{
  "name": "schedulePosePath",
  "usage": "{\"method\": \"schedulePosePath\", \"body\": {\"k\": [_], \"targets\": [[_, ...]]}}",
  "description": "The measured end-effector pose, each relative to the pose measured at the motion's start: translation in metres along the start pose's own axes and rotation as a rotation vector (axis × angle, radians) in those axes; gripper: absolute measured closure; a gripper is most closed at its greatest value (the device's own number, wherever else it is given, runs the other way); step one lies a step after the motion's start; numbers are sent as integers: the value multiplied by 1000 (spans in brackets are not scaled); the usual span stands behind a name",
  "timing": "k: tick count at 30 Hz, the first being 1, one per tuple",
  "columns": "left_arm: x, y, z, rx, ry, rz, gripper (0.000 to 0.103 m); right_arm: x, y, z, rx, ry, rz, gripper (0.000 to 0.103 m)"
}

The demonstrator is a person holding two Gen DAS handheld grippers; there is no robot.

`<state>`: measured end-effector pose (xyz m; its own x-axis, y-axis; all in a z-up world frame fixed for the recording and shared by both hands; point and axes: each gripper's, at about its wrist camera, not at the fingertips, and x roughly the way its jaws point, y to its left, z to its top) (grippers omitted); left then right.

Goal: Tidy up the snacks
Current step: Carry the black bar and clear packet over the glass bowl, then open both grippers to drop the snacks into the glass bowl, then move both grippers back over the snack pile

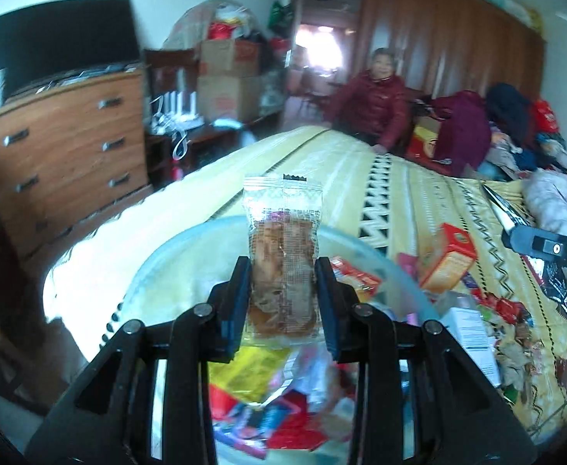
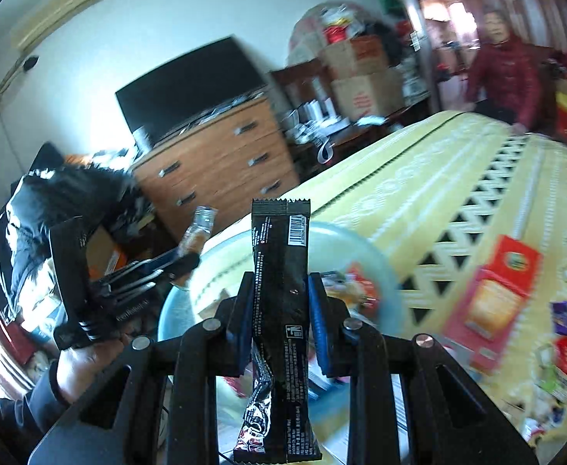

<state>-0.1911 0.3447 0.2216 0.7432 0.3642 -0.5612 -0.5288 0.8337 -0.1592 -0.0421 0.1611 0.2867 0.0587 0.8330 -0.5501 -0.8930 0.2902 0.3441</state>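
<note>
My left gripper [image 1: 283, 271] is shut on a clear packet with a brown cake [image 1: 283, 248], held upright above a pale blue bowl [image 1: 167, 248] that holds several colourful snack packets. My right gripper [image 2: 279, 290] is shut on a long black snack bar wrapper [image 2: 279, 310], also held upright over the same bowl [image 2: 384, 271]. The left gripper [image 2: 182, 263] with its packet shows at the left of the right wrist view. The right gripper's body [image 1: 547, 248] shows at the right edge of the left wrist view.
The bowl sits on a bed with a yellow patterned cover [image 1: 407, 186]. An orange-red box [image 1: 450, 259] and several loose wrappers [image 1: 508, 321] lie right of the bowl. A wooden dresser [image 1: 70, 143] with a TV stands left. A person in a red jacket [image 1: 376, 100] sits beyond the bed.
</note>
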Motion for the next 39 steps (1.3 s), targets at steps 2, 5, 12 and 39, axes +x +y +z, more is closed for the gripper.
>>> {"method": "schedulePosePath", "body": {"k": [2, 5, 12, 39], "targets": [[2, 10, -5, -8, 10, 13, 69, 24, 9, 5, -6, 29, 16, 75], [11, 15, -5, -13, 25, 20, 69, 55, 17, 13, -16, 63, 24, 75], [8, 26, -9, -33, 35, 12, 69, 90, 30, 16, -29, 105, 28, 75], [-14, -4, -6, 6, -22, -23, 2, -4, -27, -53, 100, -45, -43, 43]]}}
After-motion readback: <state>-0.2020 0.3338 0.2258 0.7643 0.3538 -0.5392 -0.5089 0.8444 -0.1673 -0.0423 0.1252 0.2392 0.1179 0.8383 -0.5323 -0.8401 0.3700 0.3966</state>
